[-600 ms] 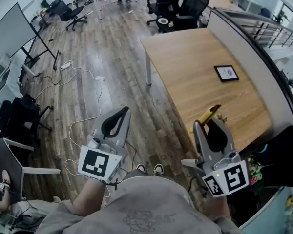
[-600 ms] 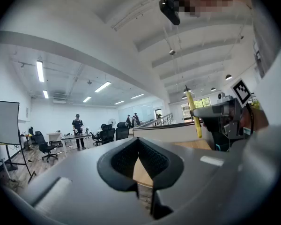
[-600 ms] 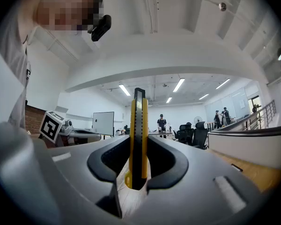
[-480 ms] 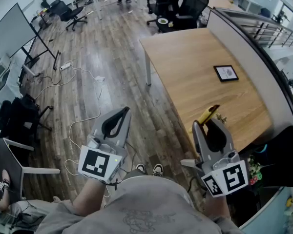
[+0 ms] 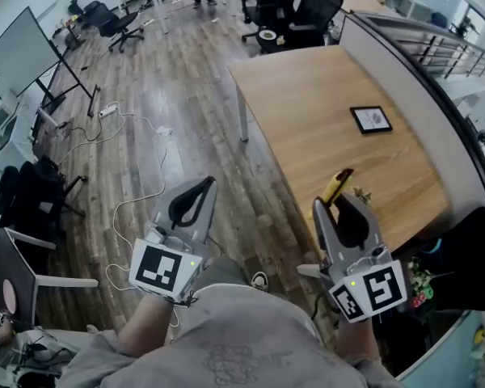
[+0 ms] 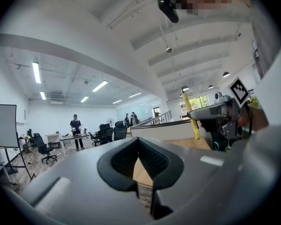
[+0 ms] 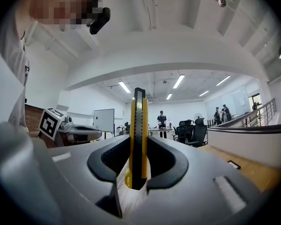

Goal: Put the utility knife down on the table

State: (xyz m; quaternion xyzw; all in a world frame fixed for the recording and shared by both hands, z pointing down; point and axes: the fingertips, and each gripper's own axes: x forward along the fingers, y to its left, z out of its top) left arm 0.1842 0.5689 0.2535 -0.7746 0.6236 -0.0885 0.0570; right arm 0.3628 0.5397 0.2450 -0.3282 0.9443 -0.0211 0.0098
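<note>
A yellow and black utility knife [image 7: 139, 121] stands on edge between the jaws of my right gripper [image 7: 139, 142], which is shut on it. In the head view the right gripper [image 5: 339, 207] hovers over the near left edge of the wooden table [image 5: 307, 95], and the utility knife [image 5: 336, 186] pokes out ahead of it. My left gripper [image 5: 199, 187] hangs over the floor left of the table, shut and empty. The left gripper view shows its own jaws [image 6: 138, 144] meeting at the tips, with the yellow knife [image 6: 192, 122] off to the right.
A small dark framed tablet [image 5: 370, 119] lies on the table's far right. A low partition wall [image 5: 436, 95] runs along the table's right side. Office chairs [image 5: 307, 10] stand beyond the table; a whiteboard [image 5: 20, 51] and cables [image 5: 137, 136] are on the wooden floor at left.
The right gripper with the knife has edged slightly forward and left toward the table. The left gripper has stayed put.
</note>
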